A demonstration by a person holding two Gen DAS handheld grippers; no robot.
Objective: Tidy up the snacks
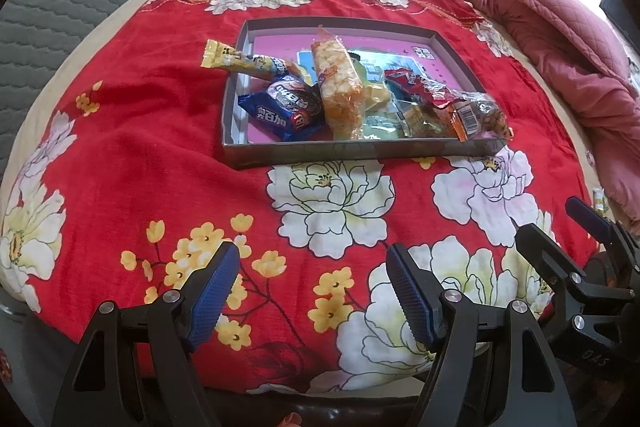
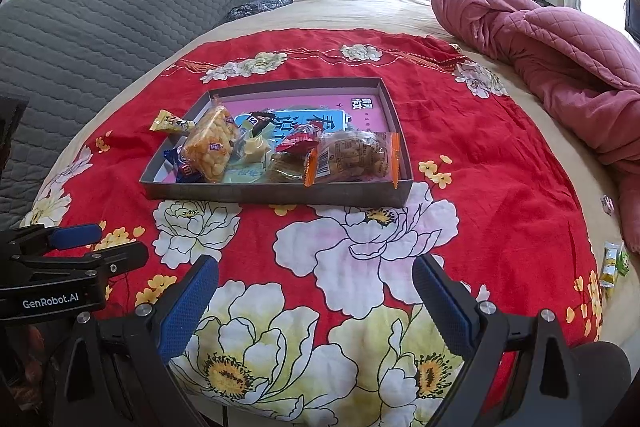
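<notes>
We hover our left gripper (image 1: 312, 291) and right gripper (image 2: 316, 303) side by side, fingers apart and holding nothing, over bare red flowered bedspread (image 2: 480, 163) in front of the shallow grey cardboard tray (image 2: 280, 193). The tray holds heaped crinkly snack packets (image 2: 280, 151), and a yellow packet (image 1: 224, 57) overhangs its left wall.
</notes>
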